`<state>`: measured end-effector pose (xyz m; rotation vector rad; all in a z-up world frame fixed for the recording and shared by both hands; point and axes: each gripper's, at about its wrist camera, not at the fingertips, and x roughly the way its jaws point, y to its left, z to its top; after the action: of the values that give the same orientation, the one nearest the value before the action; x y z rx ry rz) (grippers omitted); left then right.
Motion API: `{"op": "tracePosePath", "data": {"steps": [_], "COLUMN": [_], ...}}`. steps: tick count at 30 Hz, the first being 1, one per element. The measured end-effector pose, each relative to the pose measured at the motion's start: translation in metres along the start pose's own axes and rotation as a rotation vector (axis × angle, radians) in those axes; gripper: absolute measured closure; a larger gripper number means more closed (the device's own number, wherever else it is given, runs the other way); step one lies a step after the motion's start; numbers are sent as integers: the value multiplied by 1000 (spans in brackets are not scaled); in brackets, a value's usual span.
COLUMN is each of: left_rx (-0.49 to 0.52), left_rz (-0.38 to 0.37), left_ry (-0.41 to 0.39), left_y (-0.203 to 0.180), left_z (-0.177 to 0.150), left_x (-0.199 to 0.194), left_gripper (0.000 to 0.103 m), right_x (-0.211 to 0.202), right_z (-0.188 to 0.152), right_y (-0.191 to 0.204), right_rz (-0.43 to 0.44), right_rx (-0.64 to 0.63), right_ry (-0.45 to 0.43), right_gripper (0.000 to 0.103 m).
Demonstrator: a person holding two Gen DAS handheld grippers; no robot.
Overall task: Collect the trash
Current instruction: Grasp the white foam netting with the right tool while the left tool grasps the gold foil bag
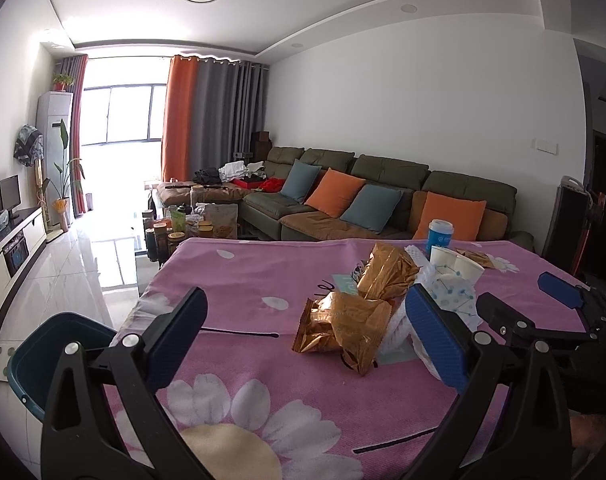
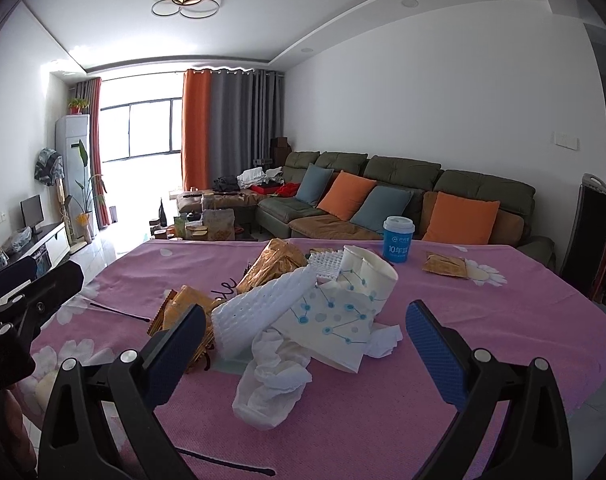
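Observation:
A heap of trash lies on the pink flowered tablecloth point(image 1: 239, 280): gold foil wrappers point(image 1: 343, 326), a white foam net sleeve point(image 2: 263, 314), crushed dotted paper cups point(image 2: 355, 292) and a crumpled white tissue point(image 2: 275, 384). In the left wrist view my left gripper point(image 1: 307, 336) is open just short of the gold wrappers, nothing between its fingers. The right wrist view shows my right gripper point(image 2: 307, 344) open around the near side of the heap, tissue and foam sleeve between its fingers. The right gripper point(image 1: 535, 308) also shows in the left view. A dark teal bin point(image 1: 47, 356) stands below the table's left edge.
A blue lidded cup point(image 2: 398, 240) and a flat gold packet point(image 2: 447, 266) lie at the table's far side. Beyond are a green sofa point(image 2: 403, 200) with cushions, a cluttered coffee table point(image 1: 191, 224) and a glossy tiled floor point(image 1: 75, 272) on the left.

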<state>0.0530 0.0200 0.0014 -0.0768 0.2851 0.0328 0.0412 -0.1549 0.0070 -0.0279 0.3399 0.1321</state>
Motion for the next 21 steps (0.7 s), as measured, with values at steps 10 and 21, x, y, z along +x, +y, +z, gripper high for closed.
{"op": "tracePosePath", "data": {"steps": [10, 21], "left_rx": [-23, -38], "left_rz": [24, 37], "left_ry": [44, 76], "left_y": [11, 25], "left_z": [-3, -3], "left_x": [26, 49], "left_gripper": [6, 6], "right_x": [39, 87], "right_z": [10, 9], "right_y": [17, 36], "right_rz": [69, 124], "right_rx": [3, 36], "right_ry": [88, 231], "right_gripper": [7, 12]}}
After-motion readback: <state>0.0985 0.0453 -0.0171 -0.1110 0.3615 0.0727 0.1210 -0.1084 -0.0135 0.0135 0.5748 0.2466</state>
